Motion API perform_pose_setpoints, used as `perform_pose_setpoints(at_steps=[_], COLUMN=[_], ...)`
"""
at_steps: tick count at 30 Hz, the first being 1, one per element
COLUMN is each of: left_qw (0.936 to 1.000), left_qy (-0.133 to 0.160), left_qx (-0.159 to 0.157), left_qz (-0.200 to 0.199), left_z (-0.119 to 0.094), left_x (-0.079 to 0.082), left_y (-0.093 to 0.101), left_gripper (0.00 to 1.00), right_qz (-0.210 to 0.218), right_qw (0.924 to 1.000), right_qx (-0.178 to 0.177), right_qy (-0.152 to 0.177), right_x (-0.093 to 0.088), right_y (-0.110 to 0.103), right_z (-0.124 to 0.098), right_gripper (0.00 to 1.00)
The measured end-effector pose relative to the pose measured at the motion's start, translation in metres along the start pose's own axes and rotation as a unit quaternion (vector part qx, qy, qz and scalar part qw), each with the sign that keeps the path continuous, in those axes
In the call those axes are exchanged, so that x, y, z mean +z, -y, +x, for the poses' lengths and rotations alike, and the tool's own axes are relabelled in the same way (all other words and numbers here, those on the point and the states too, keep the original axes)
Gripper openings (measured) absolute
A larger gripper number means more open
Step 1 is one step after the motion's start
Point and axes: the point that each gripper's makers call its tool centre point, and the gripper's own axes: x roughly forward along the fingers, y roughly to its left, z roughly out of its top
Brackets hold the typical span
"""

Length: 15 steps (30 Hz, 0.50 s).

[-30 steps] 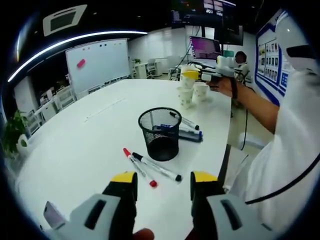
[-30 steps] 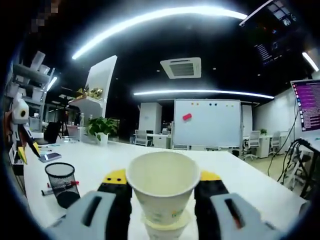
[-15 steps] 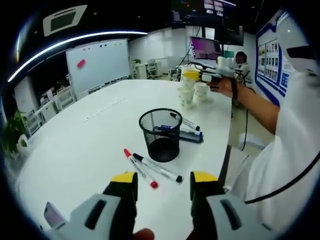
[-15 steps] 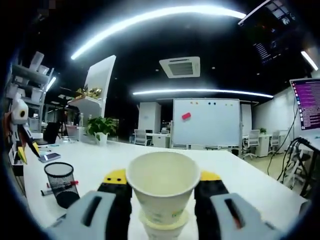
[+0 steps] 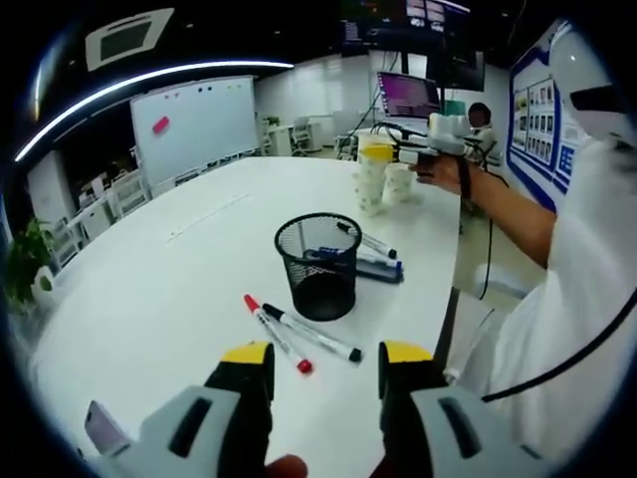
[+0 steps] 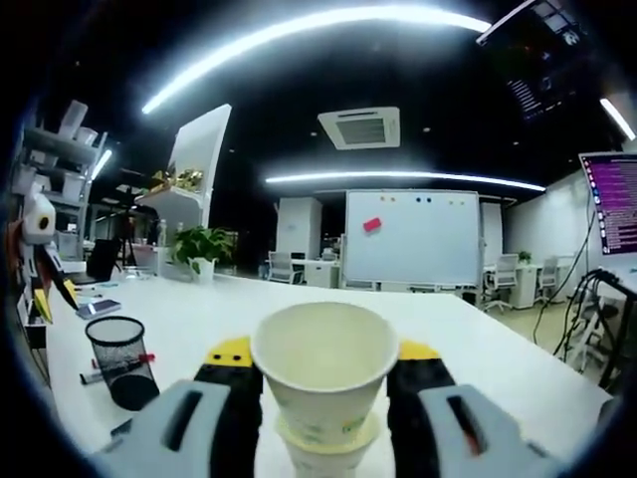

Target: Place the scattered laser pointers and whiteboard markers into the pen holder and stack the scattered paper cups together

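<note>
My right gripper [image 6: 323, 355] is shut on a white paper cup [image 6: 323, 370], which sits partly nested in a second cup [image 6: 320, 456] below it. In the left gripper view that stack of cups [image 5: 372, 177] stands at the table's far end beside one more cup [image 5: 400, 182], with the right gripper [image 5: 426, 151] held by a hand. My left gripper [image 5: 326, 366] hangs open above the near table edge with nothing in it. Just ahead of it lie a red-capped marker [image 5: 278, 335] and a black marker [image 5: 313, 335], in front of the black mesh pen holder [image 5: 318, 265]. More pens [image 5: 374, 261] lie behind the holder.
The white table [image 5: 169, 289] is long and oval. A phone [image 5: 100, 428] lies at its near left edge. A person's sleeve and arm [image 5: 557, 299] fill the right side. The pen holder [image 6: 118, 357] and the left gripper [image 6: 40, 261] appear at the left of the right gripper view.
The held cup has sunk a little further into the cup beneath it. My left gripper has stayed put and open.
</note>
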Motion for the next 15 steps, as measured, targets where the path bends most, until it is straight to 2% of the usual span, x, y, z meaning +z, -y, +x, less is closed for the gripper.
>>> perform_pose_setpoints(at_steps=[15], left_qw=[1.0000], left_qy=[-0.001], left_qx=[-0.004], left_qz=[0.009], left_z=[0.001], left_x=[0.000], left_y=[-0.001], left_gripper=[0.42], right_qz=[-0.003], right_qw=[0.9995], right_qx=[0.012], right_qy=[-0.027], right_x=[-0.016], right_y=[-0.006], right_z=[0.005], right_gripper=[0.50])
